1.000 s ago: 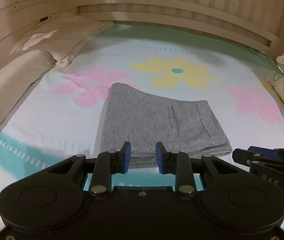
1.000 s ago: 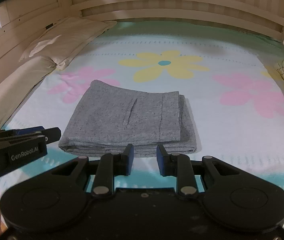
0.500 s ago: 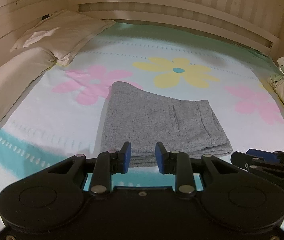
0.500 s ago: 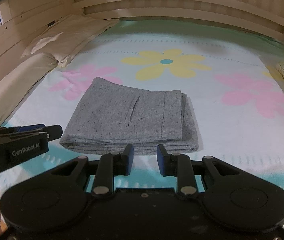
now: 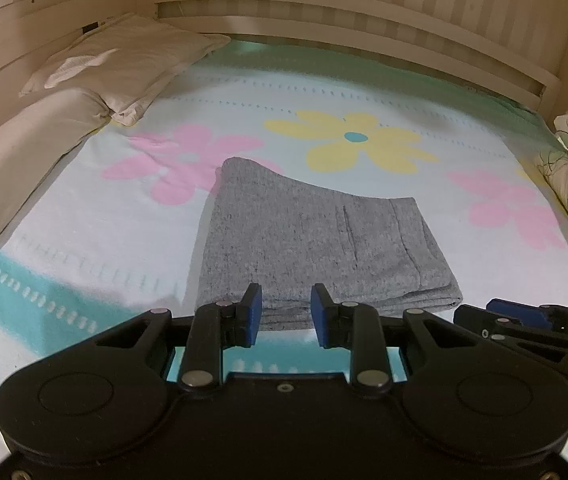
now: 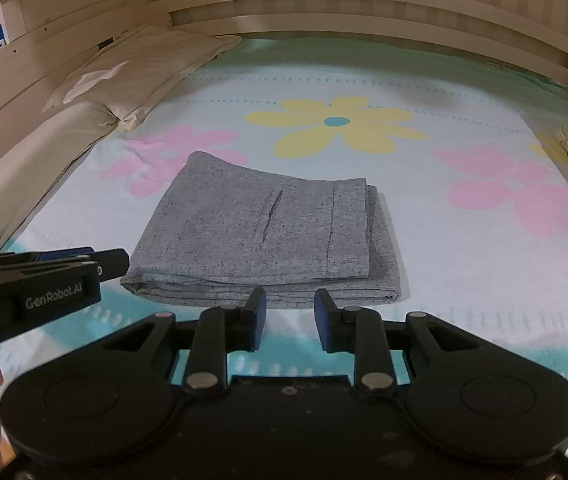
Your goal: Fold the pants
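Bed (image 5: 463, 92) with flowered sheet fills both frames. Pillows (image 5: 124, 60) upper left. Folded grey pants (image 6: 268, 232) lie mid-frame on the sheet. Left claw (image 5: 285, 314) and right claw (image 6: 289, 318), bottom centre, both parted, empty, just short of the pants' near edge.

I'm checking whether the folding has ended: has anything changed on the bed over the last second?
Nothing has visibly changed. The folded grey pants lie flat on the flowered sheet, and the left gripper and right gripper hang open just short of them, holding nothing.
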{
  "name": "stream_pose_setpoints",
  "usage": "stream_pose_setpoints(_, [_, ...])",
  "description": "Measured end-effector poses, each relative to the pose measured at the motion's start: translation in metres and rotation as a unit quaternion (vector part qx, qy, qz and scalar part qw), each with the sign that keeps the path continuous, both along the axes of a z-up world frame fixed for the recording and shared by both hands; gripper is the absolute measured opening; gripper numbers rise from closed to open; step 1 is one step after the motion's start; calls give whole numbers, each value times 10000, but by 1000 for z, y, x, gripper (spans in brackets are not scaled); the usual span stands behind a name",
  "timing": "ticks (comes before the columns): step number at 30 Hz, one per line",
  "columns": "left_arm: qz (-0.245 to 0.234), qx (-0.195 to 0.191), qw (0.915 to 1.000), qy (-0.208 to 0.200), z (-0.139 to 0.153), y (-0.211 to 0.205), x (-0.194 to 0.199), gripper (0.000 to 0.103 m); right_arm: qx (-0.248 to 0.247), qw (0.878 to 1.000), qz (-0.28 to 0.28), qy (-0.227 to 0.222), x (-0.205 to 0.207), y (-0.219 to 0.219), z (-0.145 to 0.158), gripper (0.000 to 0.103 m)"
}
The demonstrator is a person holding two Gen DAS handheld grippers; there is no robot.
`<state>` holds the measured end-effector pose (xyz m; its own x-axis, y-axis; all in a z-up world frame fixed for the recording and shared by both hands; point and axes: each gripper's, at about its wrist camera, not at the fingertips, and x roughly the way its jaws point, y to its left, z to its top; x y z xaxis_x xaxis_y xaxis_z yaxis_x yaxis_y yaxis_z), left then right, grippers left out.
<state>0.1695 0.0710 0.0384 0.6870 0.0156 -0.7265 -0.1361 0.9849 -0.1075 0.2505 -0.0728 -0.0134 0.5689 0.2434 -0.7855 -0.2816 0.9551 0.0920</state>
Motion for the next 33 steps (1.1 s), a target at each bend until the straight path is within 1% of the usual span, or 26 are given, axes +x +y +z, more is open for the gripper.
stream_pose_setpoints(7, [-44,-80,9999,67,-2,1,1,38,-19,10000,43,17,-1,1,-1,29])
stream_pose_setpoints(12, [-84,-13,10000,26,-1,-1,-1,38,-27,10000,82,7,-1,2,-1,29])
stream_pose_setpoints(18, [-92,-46,9999,46,-2,-1,-1,38,-32,9999,100,10,0,2,-2,29])
stream_pose_setpoints(25, [-53,6,9999,-128,-2,-2,-4,38,-72,9999,155,-16,-1,4,-3,30])
stream_pose_setpoints(30, [67,-64,9998,-191,-2,1,-6,38,-107,9998,188,-35,-2,6,-3,30])
stream_pose_setpoints(33, [45,-112,9998,-156,-2,4,-4,38,-111,9998,189,-35,-2,6,-3,30])
